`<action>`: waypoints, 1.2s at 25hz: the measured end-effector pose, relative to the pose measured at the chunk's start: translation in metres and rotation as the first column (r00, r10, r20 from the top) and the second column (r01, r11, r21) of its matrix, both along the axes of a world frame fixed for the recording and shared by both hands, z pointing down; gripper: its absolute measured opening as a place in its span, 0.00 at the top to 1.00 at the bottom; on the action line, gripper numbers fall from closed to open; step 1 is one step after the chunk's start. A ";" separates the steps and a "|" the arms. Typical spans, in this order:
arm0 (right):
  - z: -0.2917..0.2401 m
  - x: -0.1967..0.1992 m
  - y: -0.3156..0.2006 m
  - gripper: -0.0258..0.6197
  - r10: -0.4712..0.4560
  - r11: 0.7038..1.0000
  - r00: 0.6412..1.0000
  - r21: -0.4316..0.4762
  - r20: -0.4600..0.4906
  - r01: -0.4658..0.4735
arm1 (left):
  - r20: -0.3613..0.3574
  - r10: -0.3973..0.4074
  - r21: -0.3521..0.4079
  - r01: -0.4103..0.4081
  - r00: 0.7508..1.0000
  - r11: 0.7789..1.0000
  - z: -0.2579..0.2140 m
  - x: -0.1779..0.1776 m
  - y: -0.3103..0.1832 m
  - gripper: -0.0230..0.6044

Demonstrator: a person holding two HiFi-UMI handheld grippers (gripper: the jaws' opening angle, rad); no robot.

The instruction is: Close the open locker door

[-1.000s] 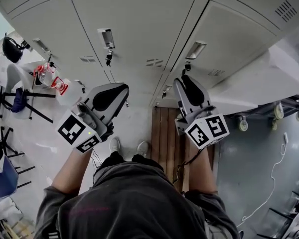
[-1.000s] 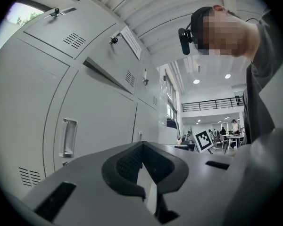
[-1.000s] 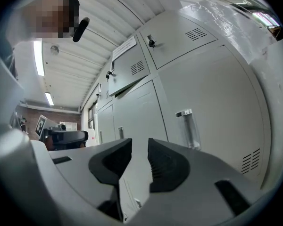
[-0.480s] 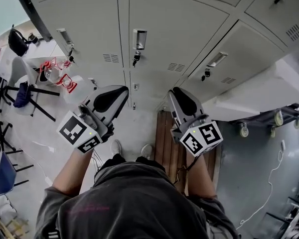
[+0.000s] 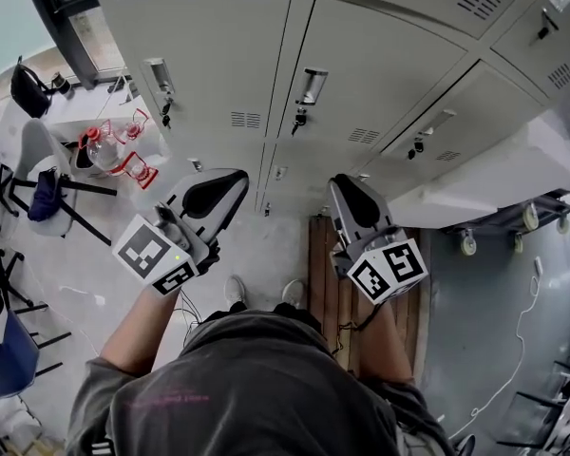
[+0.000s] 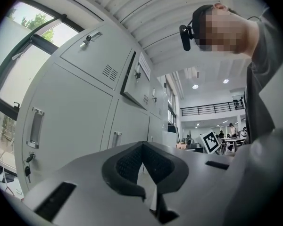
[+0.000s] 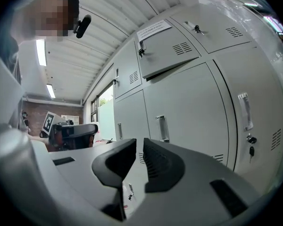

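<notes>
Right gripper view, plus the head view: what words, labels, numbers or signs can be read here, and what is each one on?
Paper notice on the open locker door: lines of print, too small to read.
Left cube and right cube: black-and-white square markers, no letters or numbers.
No other text can be read in any view.

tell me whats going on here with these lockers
A person stands facing a wall of grey lockers with a gripper in each hand. One upper locker door hangs ajar, and neither gripper touches it yet. The left gripper is shut and empty. The right gripper has just been closing its jaws, with a narrow gap left and nothing between them.
</notes>
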State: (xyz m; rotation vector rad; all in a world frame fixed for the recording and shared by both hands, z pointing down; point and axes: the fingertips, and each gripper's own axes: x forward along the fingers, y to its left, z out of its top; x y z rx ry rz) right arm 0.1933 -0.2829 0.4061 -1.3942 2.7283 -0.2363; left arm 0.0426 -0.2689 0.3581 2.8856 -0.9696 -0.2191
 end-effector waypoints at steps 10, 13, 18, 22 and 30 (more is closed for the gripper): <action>-0.003 -0.028 -0.002 0.89 0.026 1.000 1.000 -0.003 -0.003 -0.026 | -0.009 0.003 -0.014 -0.003 1.000 1.000 0.008 -0.037 -0.007 0.95; -0.003 -0.029 -0.002 0.90 0.016 1.000 1.000 -0.001 -0.010 -0.016 | -0.008 -0.002 -0.011 0.002 1.000 1.000 0.008 -0.035 -0.007 0.95; -0.004 -0.024 -0.005 0.91 -0.009 1.000 1.000 0.002 -0.022 0.009 | -0.013 -0.023 -0.008 0.023 1.000 1.000 0.007 -0.028 -0.010 0.95; -0.004 -0.019 -0.009 0.91 -0.028 1.000 0.999 0.004 -0.030 0.028 | -0.015 -0.042 -0.011 0.042 0.999 0.999 0.007 -0.021 -0.012 0.95; 0.002 -0.012 -0.019 0.91 -0.071 0.997 0.997 -0.005 -0.041 0.071 | -0.010 -0.068 -0.022 0.068 0.998 0.997 0.010 -0.005 -0.021 0.95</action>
